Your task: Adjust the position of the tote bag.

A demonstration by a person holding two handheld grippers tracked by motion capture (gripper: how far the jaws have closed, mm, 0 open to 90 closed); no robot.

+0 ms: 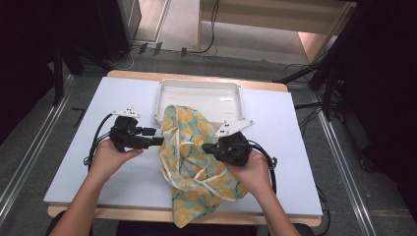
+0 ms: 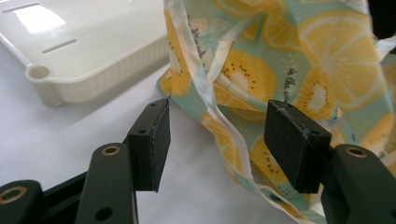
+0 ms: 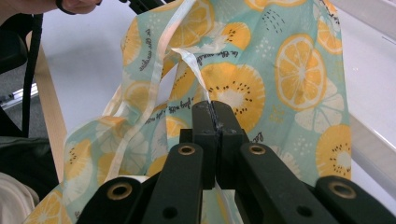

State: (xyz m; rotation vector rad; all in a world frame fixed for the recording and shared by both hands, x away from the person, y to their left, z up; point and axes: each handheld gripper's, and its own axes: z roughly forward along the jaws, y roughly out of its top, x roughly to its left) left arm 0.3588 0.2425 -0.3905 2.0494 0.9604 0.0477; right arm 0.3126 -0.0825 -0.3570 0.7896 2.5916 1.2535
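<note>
A teal cloth [image 1: 196,157] printed with orange citrus slices lies crumpled across the table's middle, its far end draped over a tray's front rim and its near end hanging off the table. My right gripper [image 1: 205,147] [image 3: 215,109] is shut on a pale strap [image 3: 194,65] of that cloth [image 3: 289,70]. My left gripper [image 1: 156,137] [image 2: 217,121] stands open at the cloth's left edge. A hemmed edge of the cloth [image 2: 289,60] runs between its jaws, and neither pad touches it.
A white plastic tray [image 1: 162,98] [image 2: 93,79] sits at the back middle of the white tabletop [image 1: 98,113]. Cables trail from both grippers over the table. The floor beyond holds more cables and stands.
</note>
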